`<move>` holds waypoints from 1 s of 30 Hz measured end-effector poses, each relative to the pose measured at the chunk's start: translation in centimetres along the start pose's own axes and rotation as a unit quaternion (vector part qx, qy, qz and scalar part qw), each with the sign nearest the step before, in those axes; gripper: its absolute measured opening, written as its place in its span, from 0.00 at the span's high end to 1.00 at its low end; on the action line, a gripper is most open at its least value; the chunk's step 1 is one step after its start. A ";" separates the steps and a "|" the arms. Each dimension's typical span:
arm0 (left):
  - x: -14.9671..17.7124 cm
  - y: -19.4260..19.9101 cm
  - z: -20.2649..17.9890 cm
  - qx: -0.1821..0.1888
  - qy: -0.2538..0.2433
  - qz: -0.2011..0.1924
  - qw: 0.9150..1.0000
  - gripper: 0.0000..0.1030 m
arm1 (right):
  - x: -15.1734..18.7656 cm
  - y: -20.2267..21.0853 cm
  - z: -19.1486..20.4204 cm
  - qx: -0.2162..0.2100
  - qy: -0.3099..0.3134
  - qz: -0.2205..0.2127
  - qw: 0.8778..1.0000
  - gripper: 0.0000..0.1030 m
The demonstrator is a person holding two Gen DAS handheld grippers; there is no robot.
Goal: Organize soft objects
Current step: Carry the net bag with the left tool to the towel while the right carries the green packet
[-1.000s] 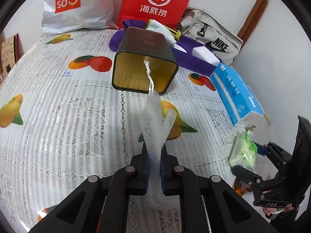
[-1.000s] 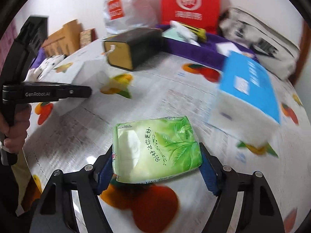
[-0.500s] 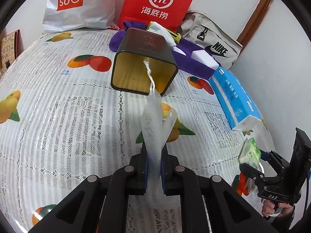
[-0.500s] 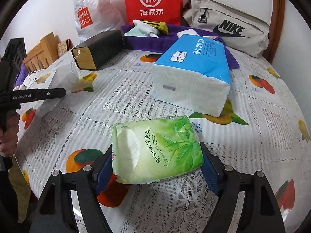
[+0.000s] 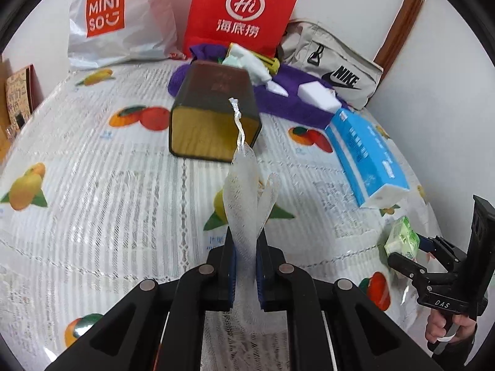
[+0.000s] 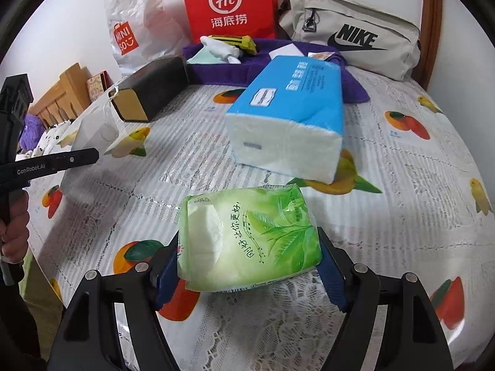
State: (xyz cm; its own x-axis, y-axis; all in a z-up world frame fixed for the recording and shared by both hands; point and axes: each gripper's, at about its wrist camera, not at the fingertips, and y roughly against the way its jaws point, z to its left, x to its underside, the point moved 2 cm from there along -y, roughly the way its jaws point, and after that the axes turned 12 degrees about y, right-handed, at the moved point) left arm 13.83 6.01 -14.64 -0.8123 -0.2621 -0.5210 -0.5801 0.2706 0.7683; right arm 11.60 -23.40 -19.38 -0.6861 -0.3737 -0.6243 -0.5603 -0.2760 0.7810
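Claws full over the fruit-print tabletop

Mesh pouch (image 5: 244, 185) sits pinched in my left claw (image 5: 246, 266), its cord hanging in front of the dark box (image 5: 213, 108) lying on its side. My right claw (image 6: 247, 266) grips the green tissue pack (image 6: 250, 238) above the tabletop (image 6: 402, 185), near the blue tissue pack (image 6: 294, 105).

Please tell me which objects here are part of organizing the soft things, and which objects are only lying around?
Part of the job:
- white mesh pouch, in the left gripper
- green tissue pack, in the right gripper
- blue tissue pack
- dark box, lying open on its side
- purple cloth

Only lying around:
- red paper bag
- Miniso bag
- Nike bag
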 end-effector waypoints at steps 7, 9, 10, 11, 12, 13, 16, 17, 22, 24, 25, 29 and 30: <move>-2.2 2.3 -1.5 0.004 -0.005 -0.022 1.000 0.90 | -2.2 1.9 -0.3 -0.001 0.013 -0.014 1.000 0.26; -3.1 2.8 -1.7 0.006 -0.003 -0.026 1.000 0.90 | -3.1 2.5 -0.4 -0.002 0.019 -0.022 1.000 0.26; -3.5 3.0 -1.8 0.006 -0.003 -0.028 1.000 0.90 | -3.6 2.7 -0.6 -0.003 0.020 -0.025 0.999 0.26; -3.9 3.2 -1.9 0.003 -0.002 -0.031 1.000 0.90 | -4.1 3.0 -0.8 -0.004 0.021 -0.030 0.999 0.26; -4.4 3.4 -2.1 0.000 -0.001 -0.032 0.999 0.90 | -4.7 3.3 -0.9 -0.004 0.022 -0.034 0.999 0.26; -5.0 3.6 -2.2 -0.002 -0.001 -0.036 0.999 0.90 | -5.2 3.6 -1.2 -0.005 0.022 -0.038 0.999 0.26; -6.2 4.0 -2.4 -0.006 0.001 -0.044 0.999 0.90 | -6.4 4.0 -1.7 -0.002 0.024 -0.048 0.999 0.26; -6.6 4.0 -2.5 -0.007 0.002 -0.047 0.999 0.90 | -6.9 4.0 -2.0 -0.001 0.024 -0.050 0.998 0.26; -8.7 3.7 -3.0 -0.003 0.008 -0.053 0.999 0.90 | -9.0 3.8 -3.2 0.005 0.029 -0.053 0.998 0.26; -9.3 3.5 -3.2 -0.002 0.008 -0.052 0.999 0.90 | -9.9 3.7 -3.8 0.001 0.029 -0.054 0.998 0.26; -9.9 3.3 -3.4 -0.001 0.010 -0.051 0.999 0.90 | -10.3 3.6 -4.0 0.000 0.028 -0.054 0.998 0.26; -11.3 2.5 -3.9 -0.002 0.007 -0.047 0.999 0.90 | -12.5 3.1 -5.2 0.009 0.024 -0.060 0.998 0.26; -11.7 2.3 -4.0 -0.003 0.005 -0.045 0.999 0.90 | -13.0 2.9 -5.6 0.010 0.022 -0.060 0.998 0.26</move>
State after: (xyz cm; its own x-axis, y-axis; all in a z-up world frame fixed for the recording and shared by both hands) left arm 22.27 5.97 -5.25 -0.7560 -0.2942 -0.5847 -0.6506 0.2395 0.7207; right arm 21.48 -24.29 -8.90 -0.5929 -0.3769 -0.7116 -0.6467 -0.3036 0.6997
